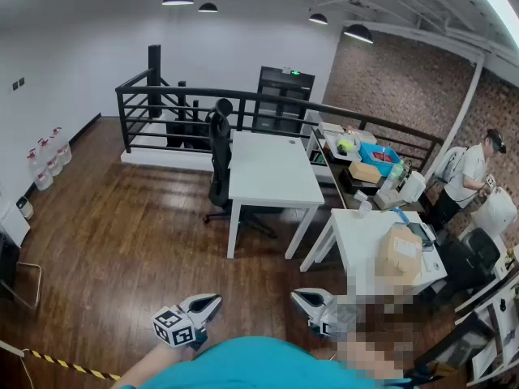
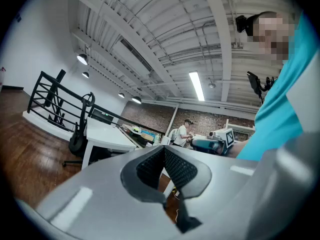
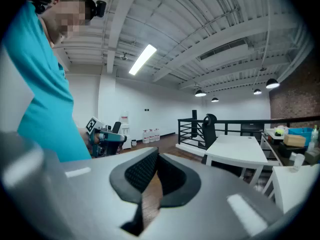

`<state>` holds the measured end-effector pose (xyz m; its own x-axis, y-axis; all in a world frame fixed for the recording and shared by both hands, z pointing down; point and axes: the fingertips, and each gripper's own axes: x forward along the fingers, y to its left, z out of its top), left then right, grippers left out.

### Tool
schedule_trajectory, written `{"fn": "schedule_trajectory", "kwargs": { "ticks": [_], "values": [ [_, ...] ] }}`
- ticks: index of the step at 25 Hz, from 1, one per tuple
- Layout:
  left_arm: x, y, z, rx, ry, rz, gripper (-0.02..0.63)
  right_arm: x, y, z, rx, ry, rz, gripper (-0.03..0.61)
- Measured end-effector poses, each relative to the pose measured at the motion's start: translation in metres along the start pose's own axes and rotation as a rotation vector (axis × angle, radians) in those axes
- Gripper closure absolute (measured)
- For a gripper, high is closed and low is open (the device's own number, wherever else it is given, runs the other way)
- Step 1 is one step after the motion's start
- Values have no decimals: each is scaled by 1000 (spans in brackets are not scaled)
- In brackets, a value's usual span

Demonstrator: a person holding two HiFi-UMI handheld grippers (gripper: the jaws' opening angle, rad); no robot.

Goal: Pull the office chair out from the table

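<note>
A black office chair [image 1: 219, 156] stands tucked against the left side of a white table [image 1: 272, 173] in the middle of the room. Both grippers hang low near my body, well short of the chair. My left gripper [image 1: 207, 305] is shut, its ribbed pads [image 2: 150, 166] meeting with nothing between them. My right gripper [image 1: 306, 301] also looks shut and holds nothing. In the left gripper view the chair [image 2: 80, 129] and table [image 2: 107, 134] lie far ahead at the left. The right gripper view shows the chair [image 3: 209, 129] behind the table [image 3: 237, 149] at the right.
A second white table [image 1: 361, 233] with a cardboard box [image 1: 401, 254] stands at the right. Beyond the chair runs a black railing [image 1: 162, 108]. Water bottles [image 1: 49, 156] line the left wall. A person [image 1: 470, 177] stands far right beside a loaded shelf cart [image 1: 365, 160]. Wooden floor [image 1: 122, 241] stretches between me and the chair.
</note>
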<state>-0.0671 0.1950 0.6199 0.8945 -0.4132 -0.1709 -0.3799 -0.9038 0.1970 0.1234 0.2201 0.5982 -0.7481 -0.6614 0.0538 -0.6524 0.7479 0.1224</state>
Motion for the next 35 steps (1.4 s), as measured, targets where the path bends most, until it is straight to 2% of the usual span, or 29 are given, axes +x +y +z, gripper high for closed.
{"fn": "schedule_trajectory", "kwargs": {
  "ticks": [12, 19, 24, 28, 35],
  "values": [
    [-87, 51, 18, -18, 12, 4, 588, 72, 52, 9, 23, 2, -21, 580],
    [-88, 73, 18, -39, 15, -5, 588, 90, 49, -4, 44, 18, -30, 580],
    [-55, 89, 15, -17, 31, -14, 588, 97, 7, -15, 62, 7, -27, 581],
    [-24, 107, 13, 6, 44, 25, 588, 108, -36, -26, 70, -17, 27, 581],
    [105, 148, -6, 36, 39, 98, 588, 101, -173, -43, 55, -59, 117, 580]
  ]
}}
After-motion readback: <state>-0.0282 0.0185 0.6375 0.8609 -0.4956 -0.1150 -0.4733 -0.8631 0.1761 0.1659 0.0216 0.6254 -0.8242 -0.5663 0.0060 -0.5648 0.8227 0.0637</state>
